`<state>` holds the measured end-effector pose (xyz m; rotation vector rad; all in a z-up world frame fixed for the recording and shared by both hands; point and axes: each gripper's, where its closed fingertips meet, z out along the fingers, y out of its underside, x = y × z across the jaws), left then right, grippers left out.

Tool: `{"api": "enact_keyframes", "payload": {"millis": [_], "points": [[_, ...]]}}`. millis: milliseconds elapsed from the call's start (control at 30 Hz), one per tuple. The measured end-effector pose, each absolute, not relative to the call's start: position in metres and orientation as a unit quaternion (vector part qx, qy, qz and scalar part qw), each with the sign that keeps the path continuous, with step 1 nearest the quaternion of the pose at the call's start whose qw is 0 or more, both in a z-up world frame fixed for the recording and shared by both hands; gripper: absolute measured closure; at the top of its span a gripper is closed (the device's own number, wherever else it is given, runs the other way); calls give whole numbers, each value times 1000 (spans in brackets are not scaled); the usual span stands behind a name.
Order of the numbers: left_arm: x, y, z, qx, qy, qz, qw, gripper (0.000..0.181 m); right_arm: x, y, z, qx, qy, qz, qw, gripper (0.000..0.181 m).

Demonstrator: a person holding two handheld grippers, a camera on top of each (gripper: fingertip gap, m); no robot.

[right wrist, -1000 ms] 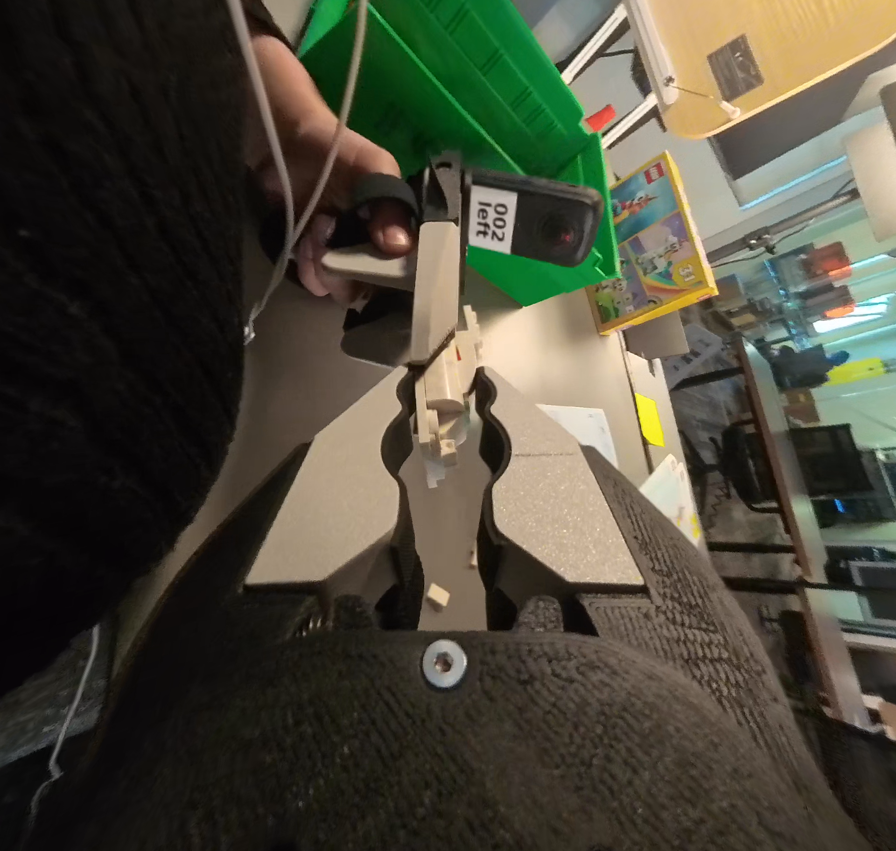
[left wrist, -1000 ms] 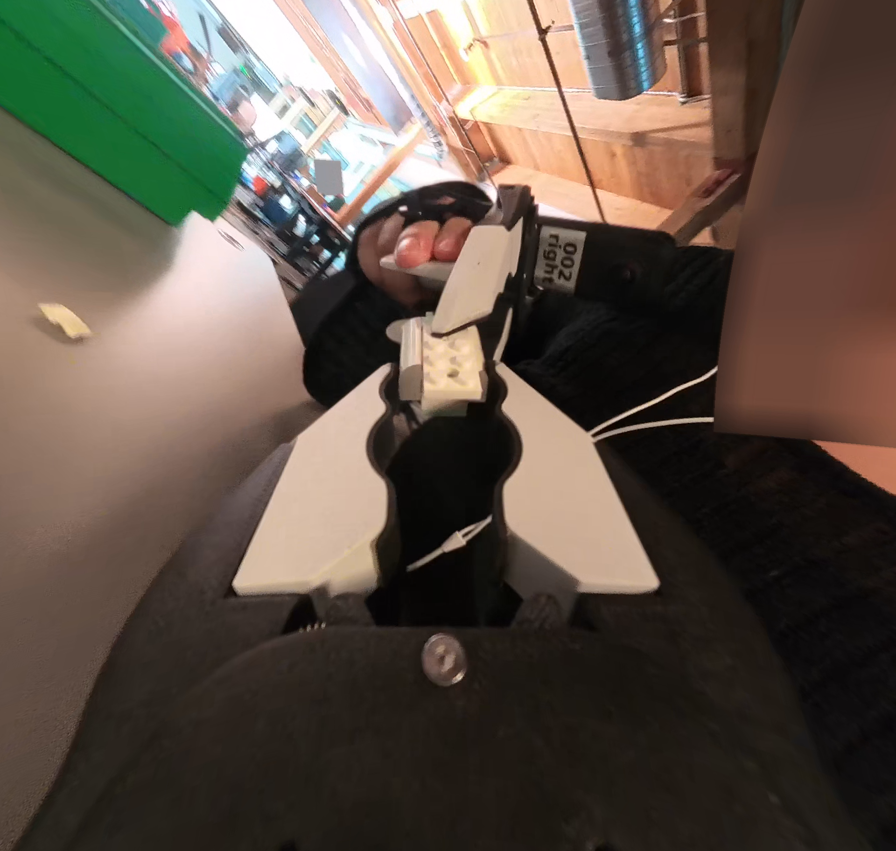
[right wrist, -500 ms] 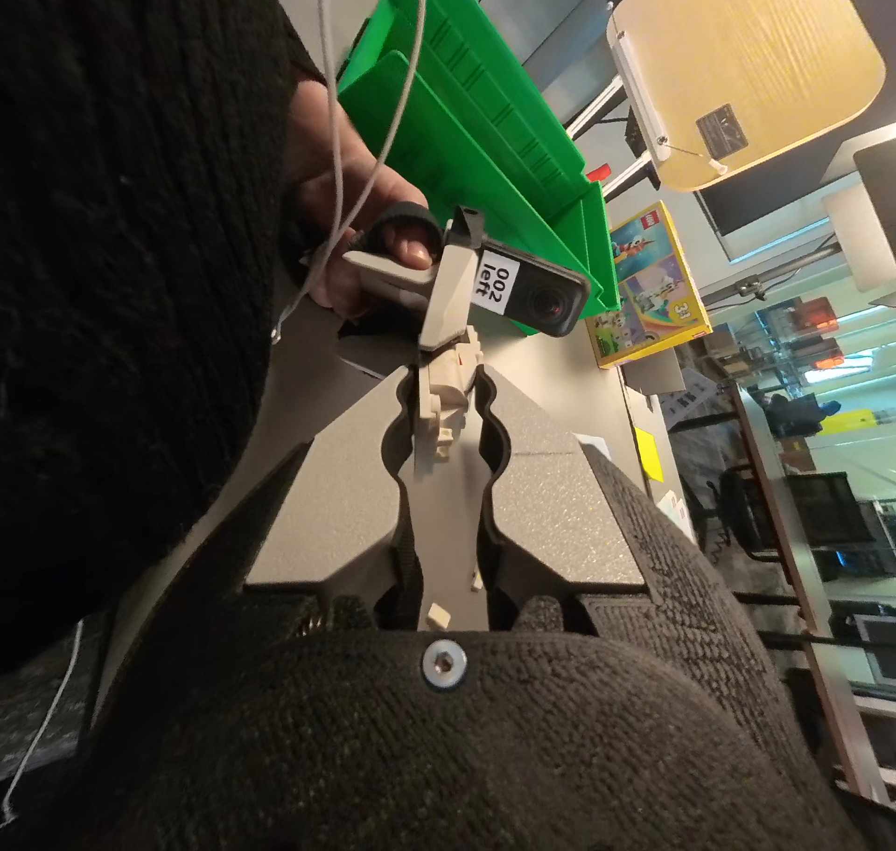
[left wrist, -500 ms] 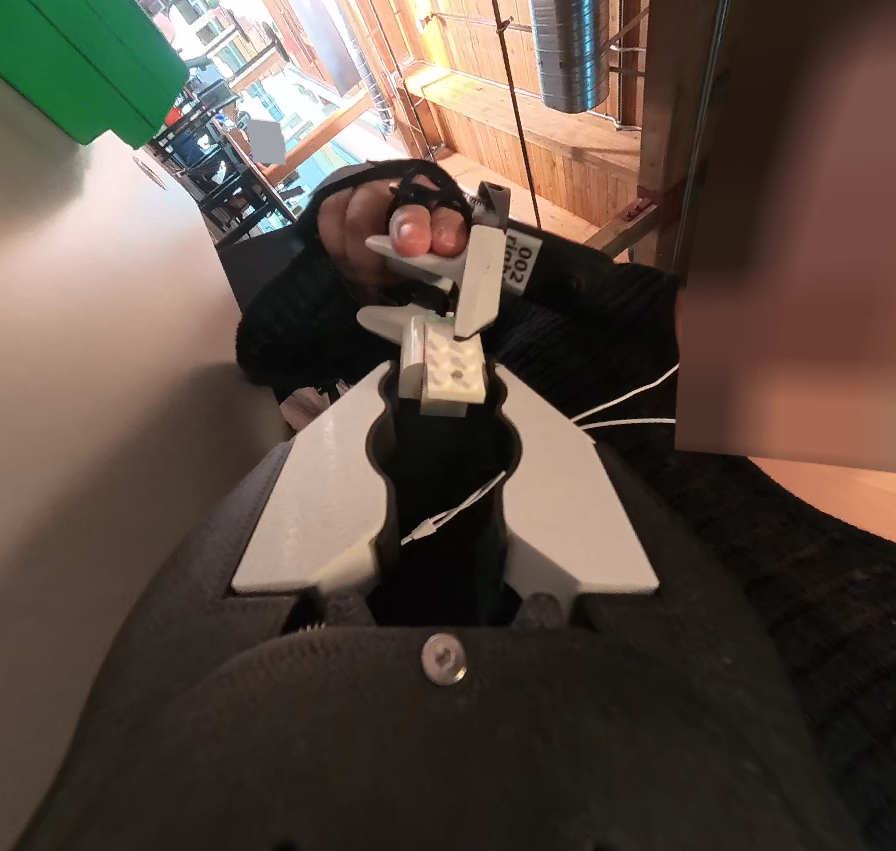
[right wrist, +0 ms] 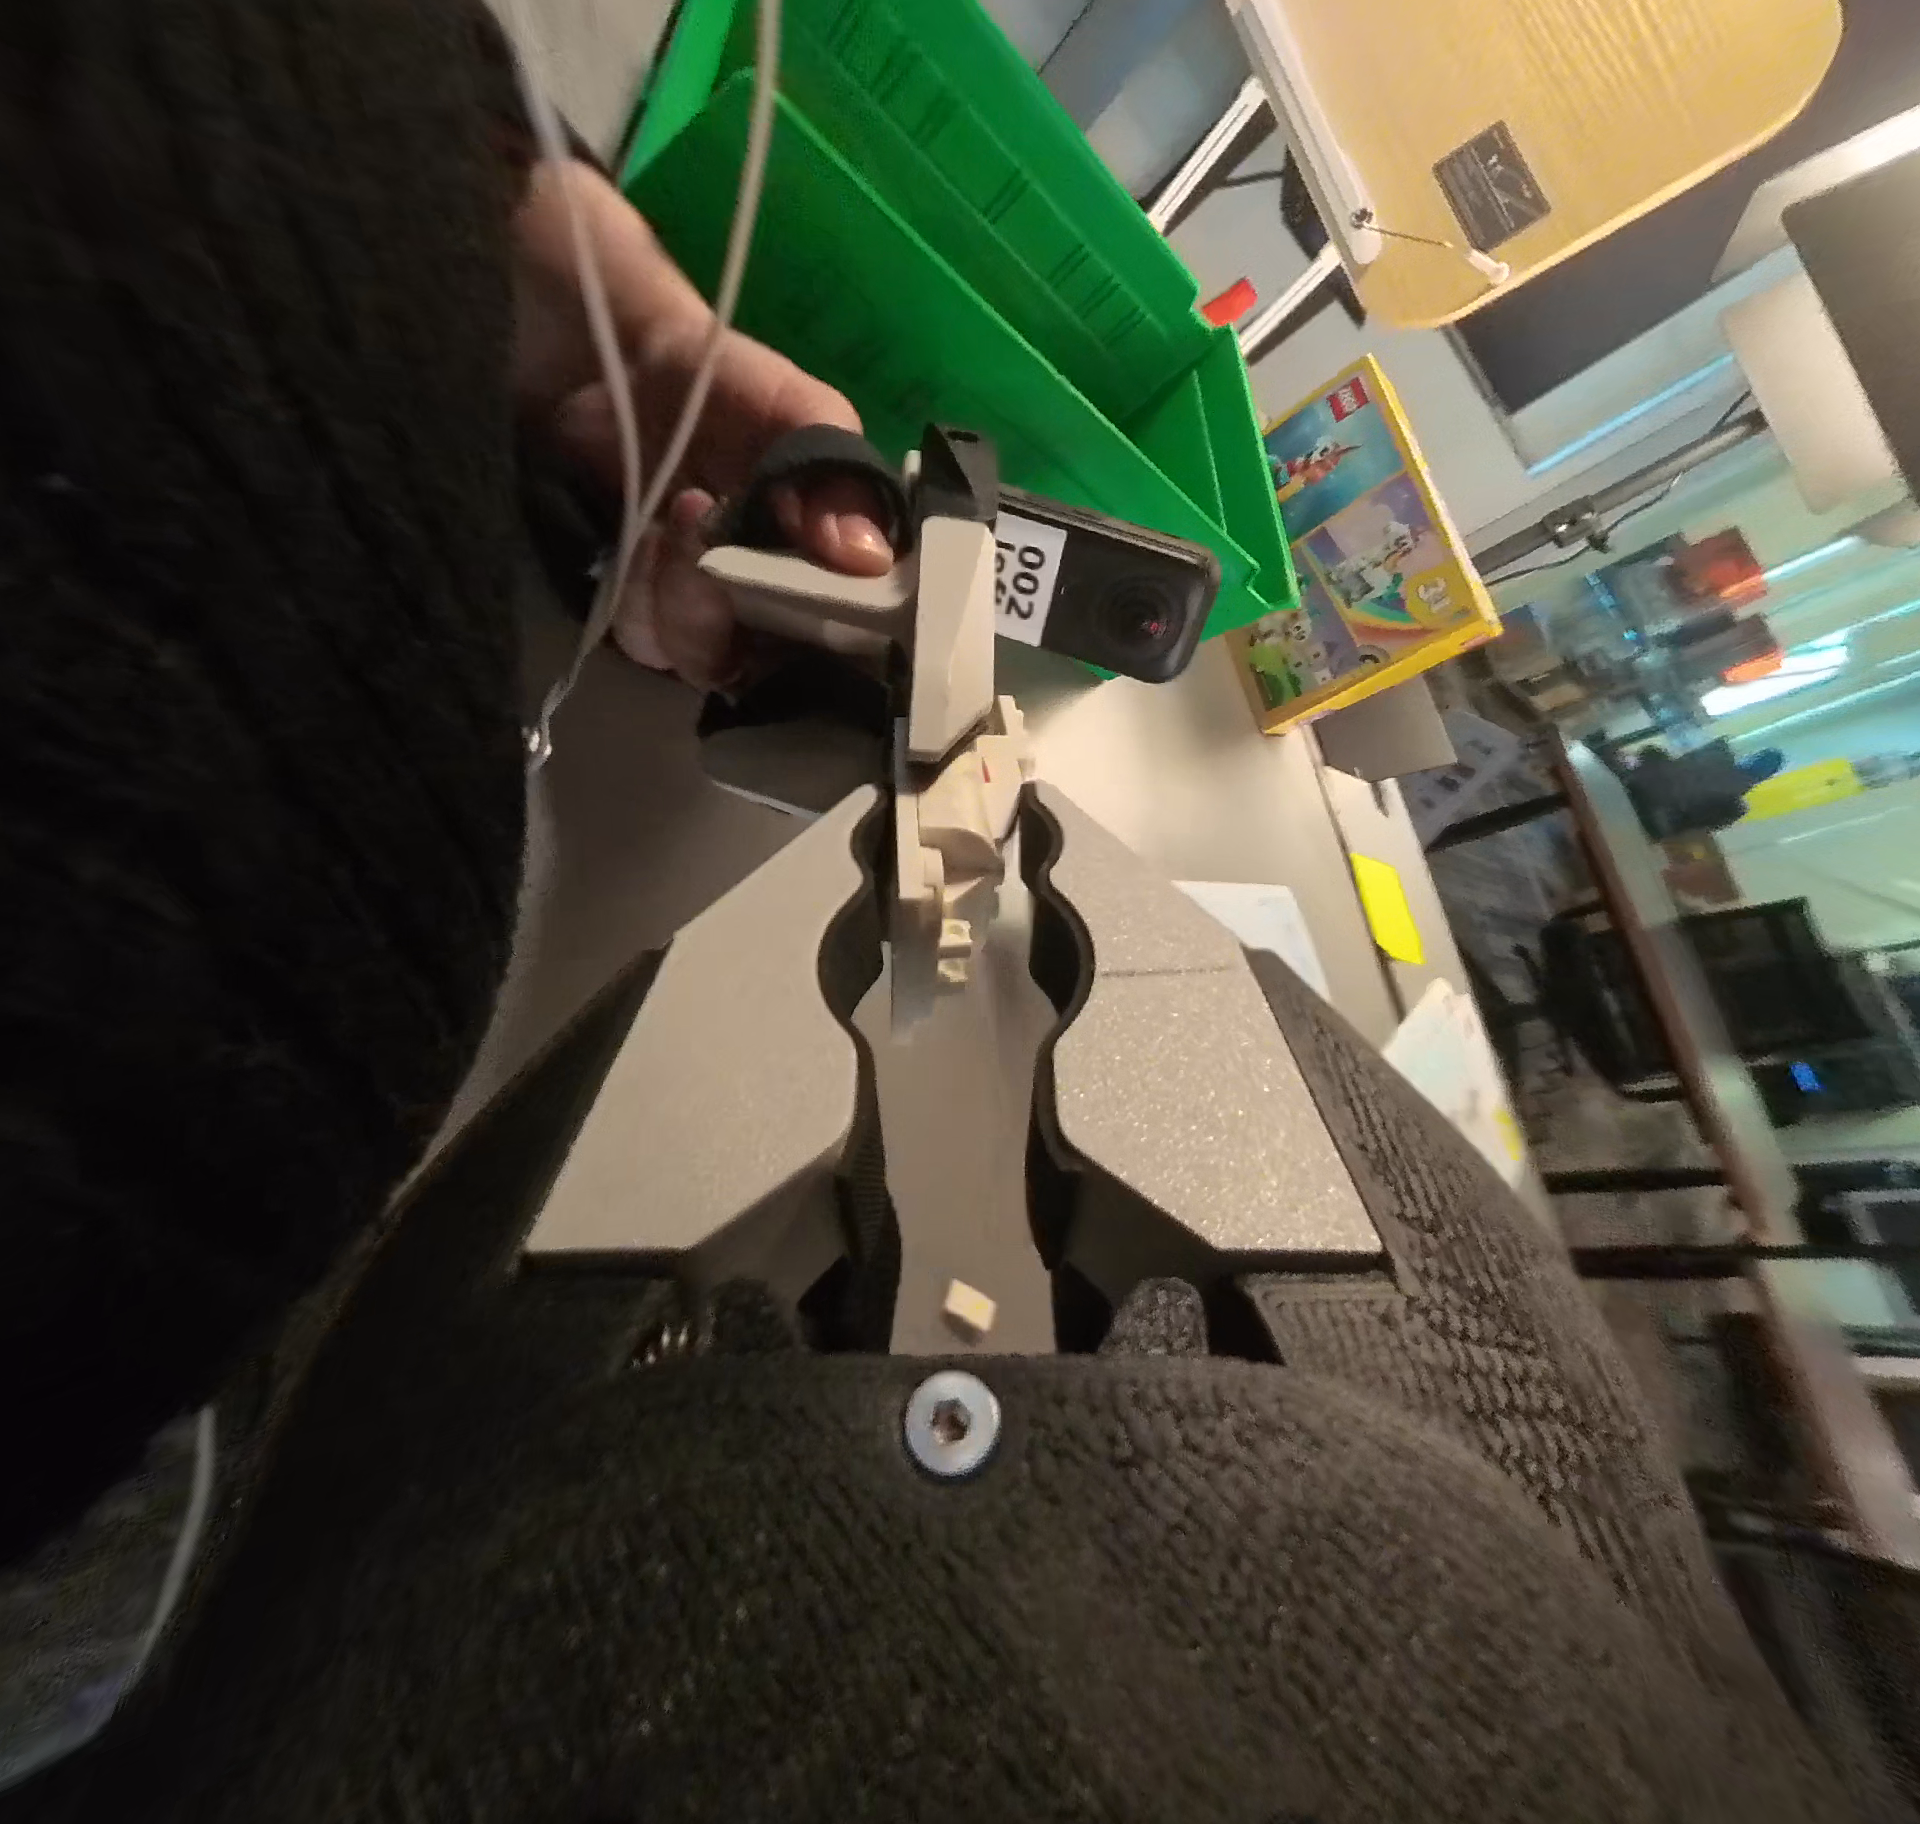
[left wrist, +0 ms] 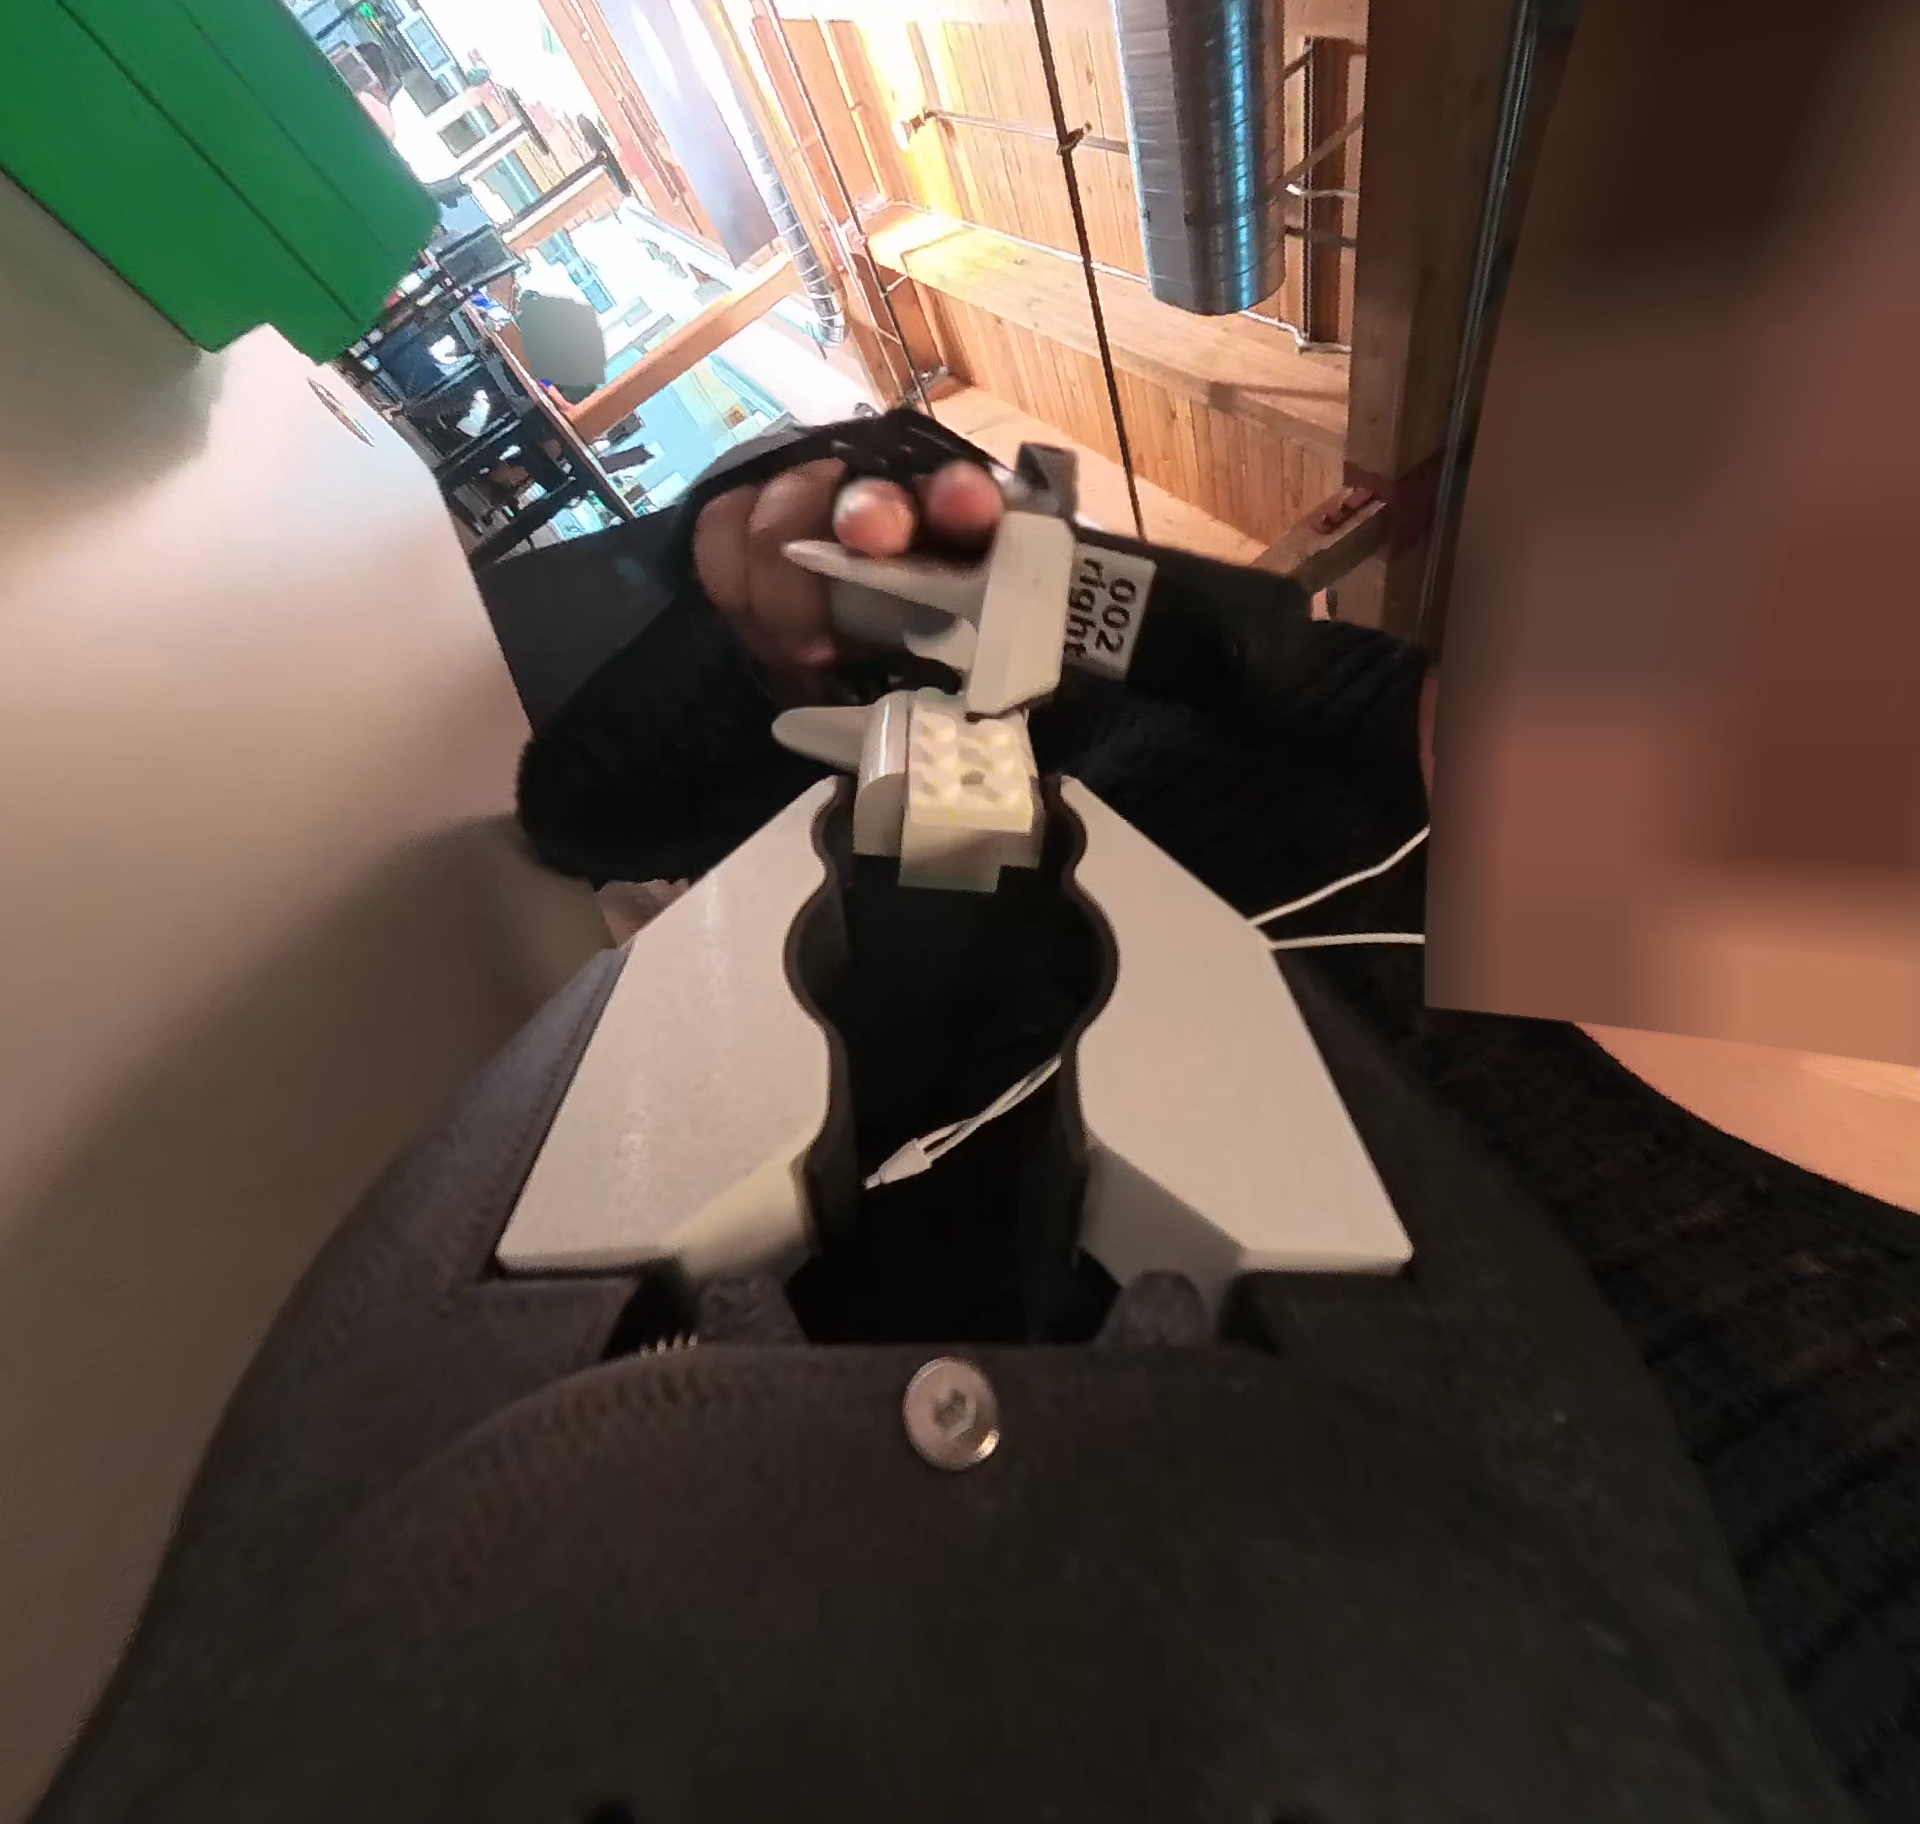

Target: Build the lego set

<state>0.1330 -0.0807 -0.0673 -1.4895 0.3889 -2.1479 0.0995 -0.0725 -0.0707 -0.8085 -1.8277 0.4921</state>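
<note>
Both my claws were clamped on one white brick assembly (left wrist: pixel 951 806), the left gripper (left wrist: pixel 948 798) from below and the right gripper (right wrist: pixel 951 808) meeting it at twelve o'clock, so I judged a straight, square squeeze best, with the green bins (right wrist: pixel 935 247) at one o'clock.

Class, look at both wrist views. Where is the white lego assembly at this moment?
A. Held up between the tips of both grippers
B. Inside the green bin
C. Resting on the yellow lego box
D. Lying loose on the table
A: the white lego assembly sits at the tips of the left gripper, and the right gripper closes on the same piece from the other side, lifted off the table.
</note>
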Motion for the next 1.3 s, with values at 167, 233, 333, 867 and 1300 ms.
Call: {"api": "enact_keyframes", "payload": {"millis": [167,233,333,867,1300], "points": [[127,-75,-65,-535,118,-799,248,146,106,-66,-58,-402,-708,319,485,130],[126,-74,-65,-534,114,-801,245,147,110,-61,-58,-413,-696,333,483,130],[126,-73,-65,-534,110,-803,242,147,113,-60,-67,-415,-702,330,476,130],[134,-57,-80,-577,59,-782,227,147,106,-58,-75,-336,-709,328,527,161],[132,-49,-87,-602,38,-757,252,173,109,-48,-87,-351,-688,337,538,181]]}}
